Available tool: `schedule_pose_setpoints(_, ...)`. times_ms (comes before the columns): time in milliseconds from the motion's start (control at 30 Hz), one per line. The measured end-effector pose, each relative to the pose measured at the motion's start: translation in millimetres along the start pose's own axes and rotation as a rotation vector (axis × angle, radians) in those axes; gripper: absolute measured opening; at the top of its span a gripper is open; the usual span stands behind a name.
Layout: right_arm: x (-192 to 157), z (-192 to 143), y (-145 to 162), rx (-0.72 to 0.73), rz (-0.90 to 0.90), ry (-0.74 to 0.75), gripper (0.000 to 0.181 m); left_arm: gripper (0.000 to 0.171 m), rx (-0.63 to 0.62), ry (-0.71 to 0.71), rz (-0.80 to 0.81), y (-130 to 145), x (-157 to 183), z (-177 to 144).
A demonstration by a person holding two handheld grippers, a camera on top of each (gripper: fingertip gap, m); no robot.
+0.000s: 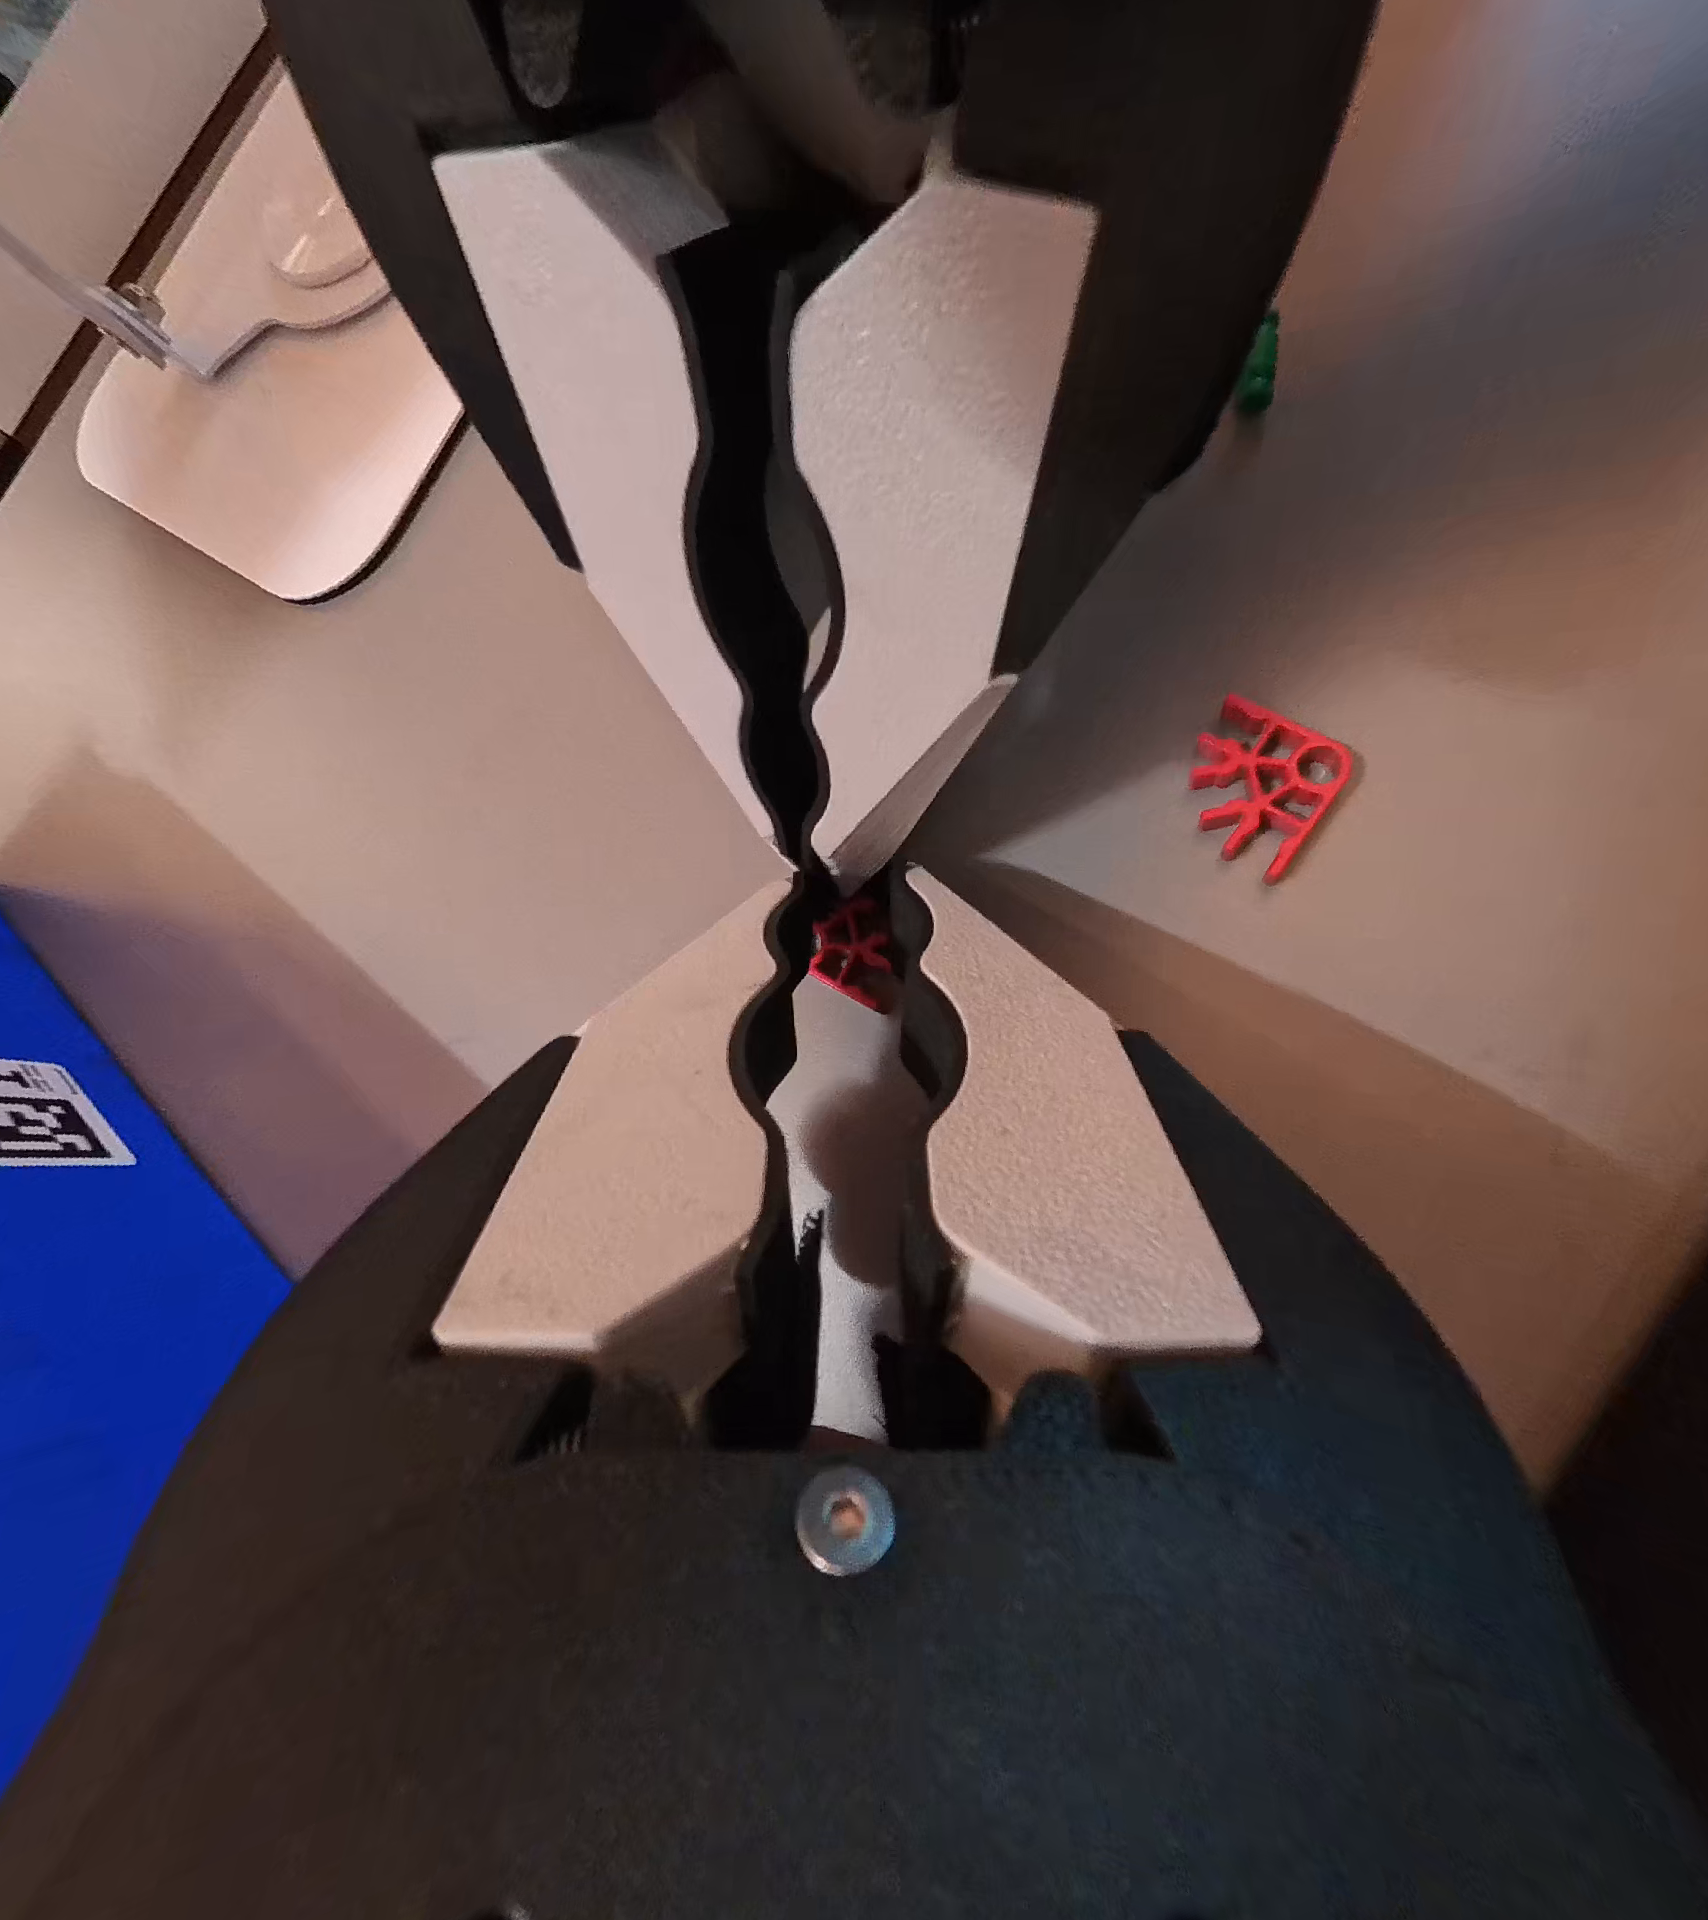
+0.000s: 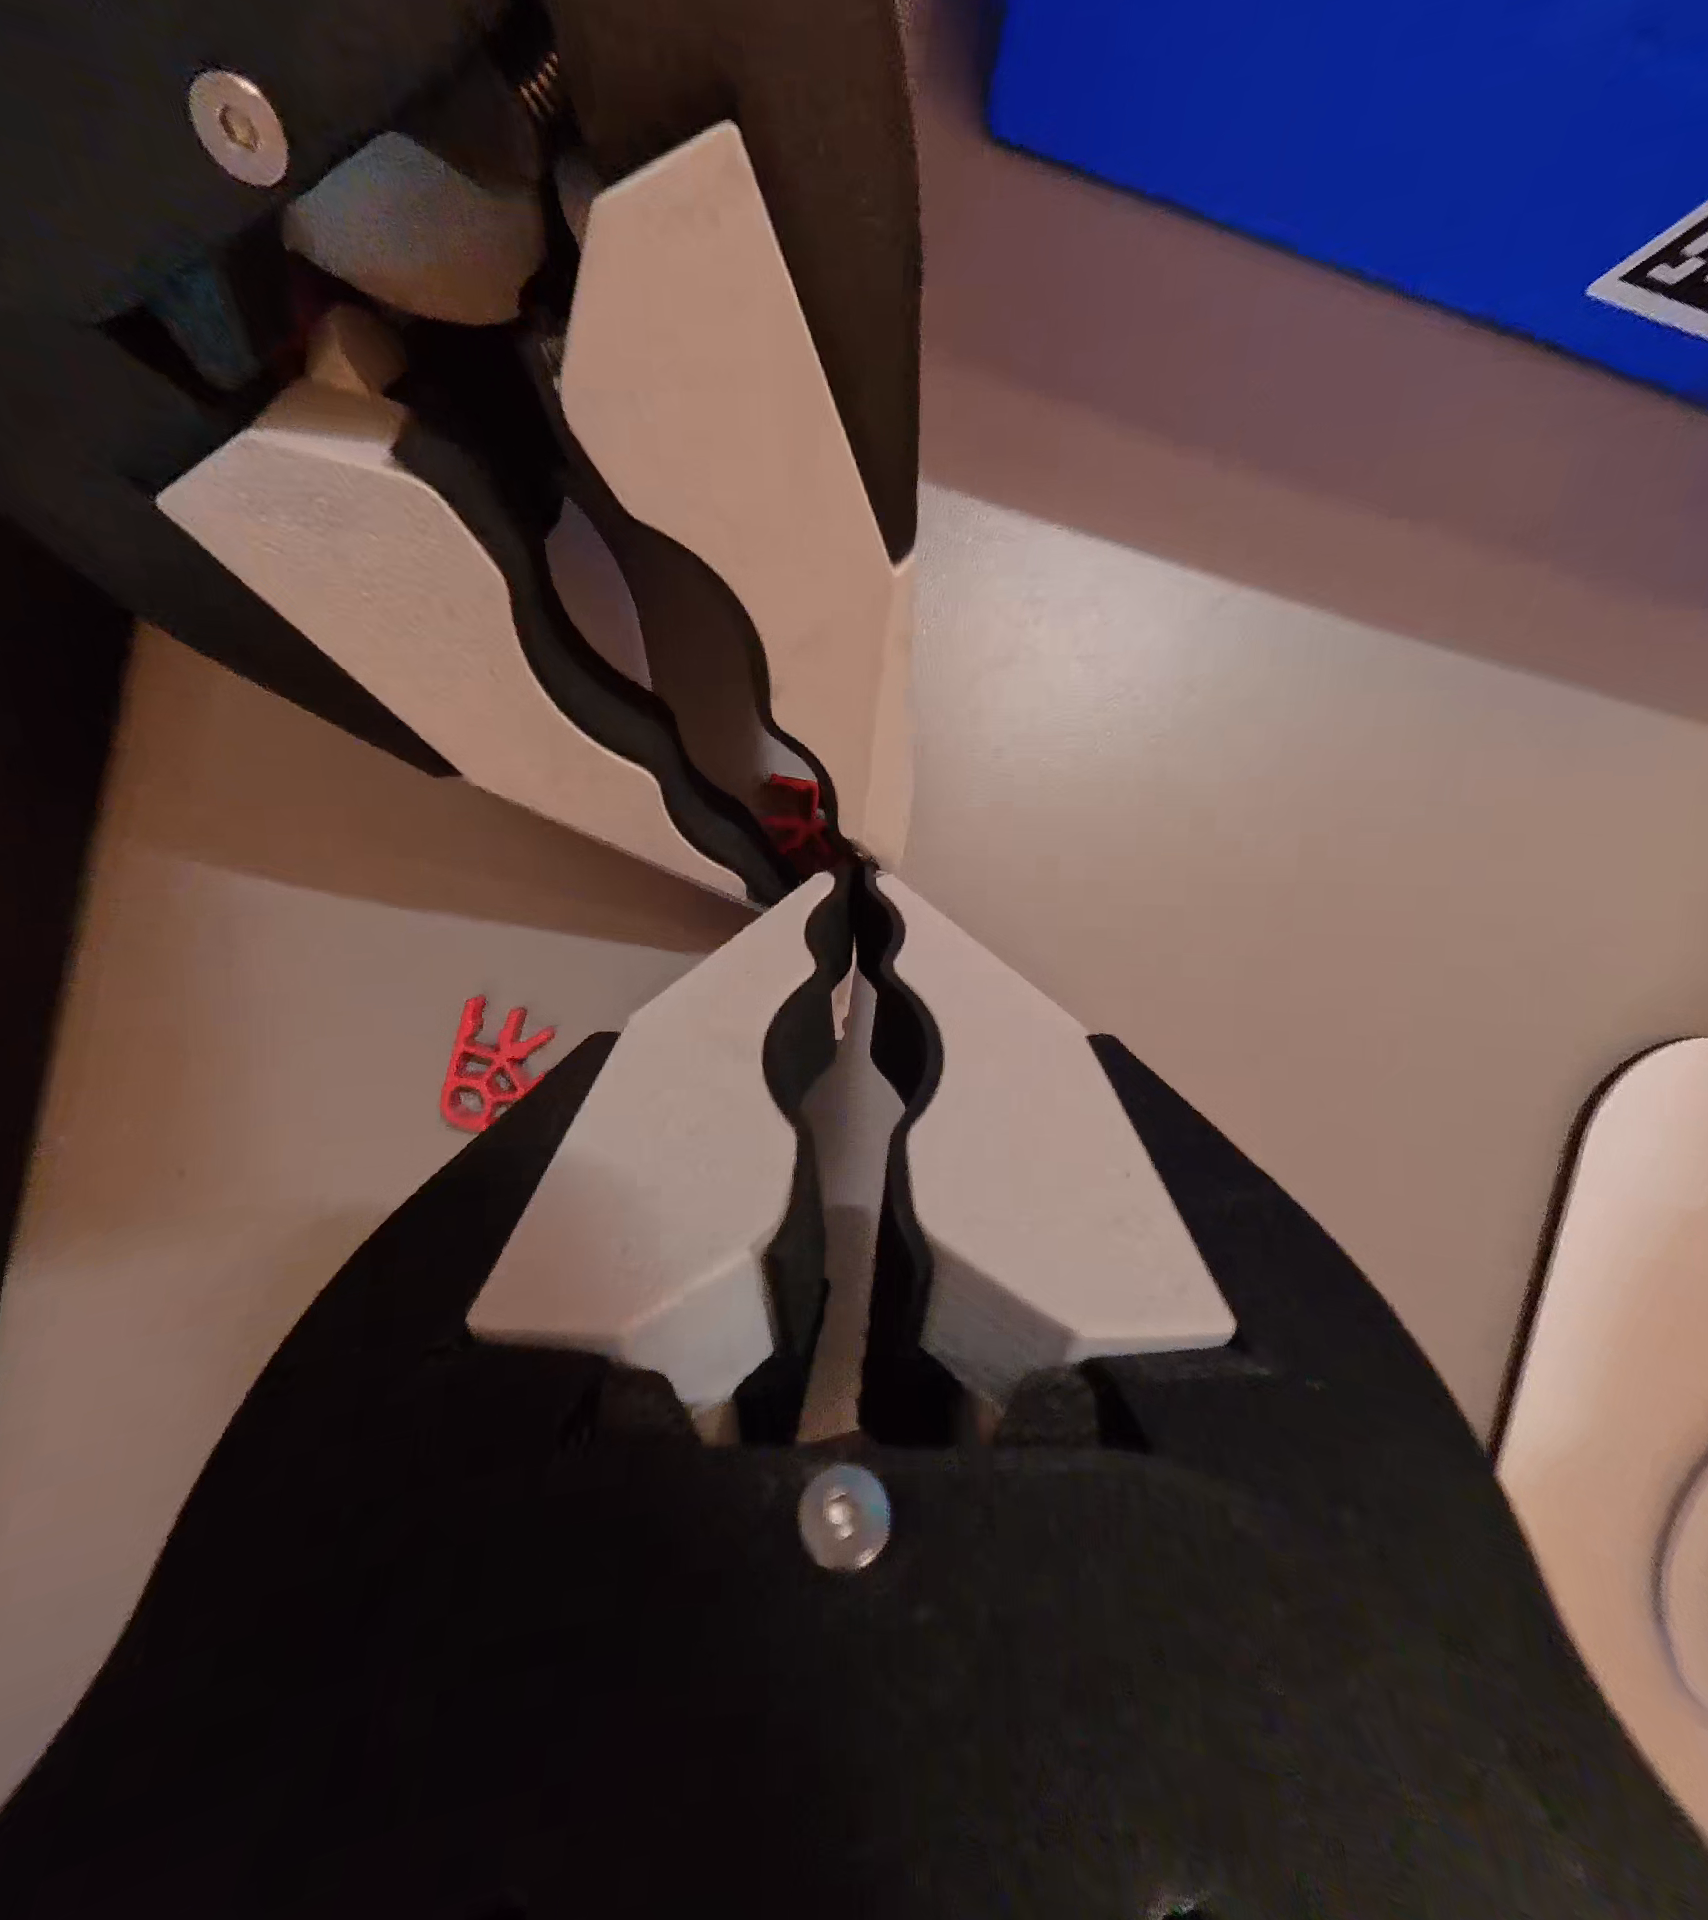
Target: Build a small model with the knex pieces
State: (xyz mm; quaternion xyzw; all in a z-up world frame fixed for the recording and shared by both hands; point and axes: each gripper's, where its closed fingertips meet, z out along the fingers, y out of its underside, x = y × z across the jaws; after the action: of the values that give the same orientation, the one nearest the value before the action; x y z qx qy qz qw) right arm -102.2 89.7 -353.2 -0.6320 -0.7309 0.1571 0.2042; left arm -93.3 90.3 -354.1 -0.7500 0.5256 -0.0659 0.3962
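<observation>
My left gripper (image 1: pixel 845 920) is shut on a small red lattice-shaped plastic piece (image 1: pixel 855 956), held just above the beige table (image 1: pixel 414 748). My right gripper (image 1: pixel 808 831) comes in from the opposite side, jaws shut, its tips meeting the left tips at the red piece. I cannot tell if it pinches the piece's edge. In the right wrist view my right gripper (image 2: pixel 850 904) is at the bottom. The left gripper (image 2: pixel 808 847) reaches in from the upper left with the red piece (image 2: pixel 793 816) between its pads.
A second red lattice piece (image 1: pixel 1271 784) lies flat on the table; it also shows in the right wrist view (image 2: pixel 486 1070). A small green piece (image 1: pixel 1257 364) lies farther off. A blue box (image 1: pixel 19 1403) with a tag sticker and a white rounded board (image 1: pixel 278 488) are nearby. The tips of both grippers are at nearly the same place.
</observation>
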Motion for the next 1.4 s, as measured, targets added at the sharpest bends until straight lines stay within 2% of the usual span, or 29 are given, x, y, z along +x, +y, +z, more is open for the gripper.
schedule_pose_setpoints(67,0.3,0.2,-0.6,-0.006,0.000,-0.006,0.000,0.012,-0.007,-0.019,0.026,0.6,-0.5,-0.4)
schedule_pose_setpoints(133,2.6,0.0,-1.5,0.012,0.018,-0.006,0.000,0.013,0.002,-0.007,-0.018,0.5,-1.9,-0.5)
schedule_pose_setpoints(233,5.6,-16.6,-11.7,0.101,0.053,-0.003,0.000,0.017,0.023,-0.017,-0.016,-2.4,-5.8,-3.8)
schedule_pose_setpoints(267,5.7,-24.3,-12.5,0.117,0.064,-0.006,0.003,0.021,0.022,-0.021,-0.011,-1.9,-6.8,-3.5)
schedule_pose_setpoints(367,2.5,-39.9,-3.5,0.119,0.089,0.000,0.018,0.021,0.028,0.021,-0.022,-1.1,-2.6,-3.5)
schedule_pose_setpoints(533,-41.0,-45.2,13.8,0.020,0.048,-0.065,0.030,0.023,0.025,0.007,-0.031,2.0,-10.0,-5.6)
schedule_pose_setpoints(733,-82.0,-29.8,27.5,-0.063,-0.015,-0.083,0.039,0.023,0.011,0.020,0.015,2.4,-2.2,-3.1)
schedule_pose_setpoints(767,-80.8,-26.1,31.1,-0.086,-0.029,-0.061,0.038,0.021,0.010,0.013,0.022,1.9,-2.1,-2.5)
schedule_pose_setpoints(900,-78.6,-24.2,29.8,-0.066,-0.069,-0.056,0.011,0.020,0.014,0.022,0.021,0.3,0.7,-1.7)
schedule_pose_setpoints(1033,-77.8,-26.0,32.6,-0.063,-0.185,-0.039,0.010,0.020,0.015,0.020,0.022,0.3,0.3,-1.9)
schedule_pose_setpoints(1067,-73.9,-26.9,34.2,-0.075,-0.226,-0.004,0.000,0.020,0.016,0.022,0.024,0.1,0.7,-1.8)
schedule_pose_setpoints(1100,-68.7,-27.7,37.6,-0.101,-0.245,0.033,0.001,0.021,0.017,0.025,0.027,-0.4,1.2,-1.8)
schedule_pose_setpoints(1167,-63.1,-33.1,43.9,-0.133,-0.236,0.064,0.030,0.021,0.019,0.023,0.030,-0.5,1.1,-2.1)
schedule_pose_setpoints(1300,-52.3,-50.8,45.4,-0.083,-0.099,0.076,0.033,0.024,0.027,0.013,0.020,-1.2,-2.7,-4.6)
schedule_pose_setpoints(1400,-49.9,-52.1,53.1,-0.093,0.031,0.041,0.037,0.026,0.034,0.006,0.008,-1.6,-5.8,-6.7)
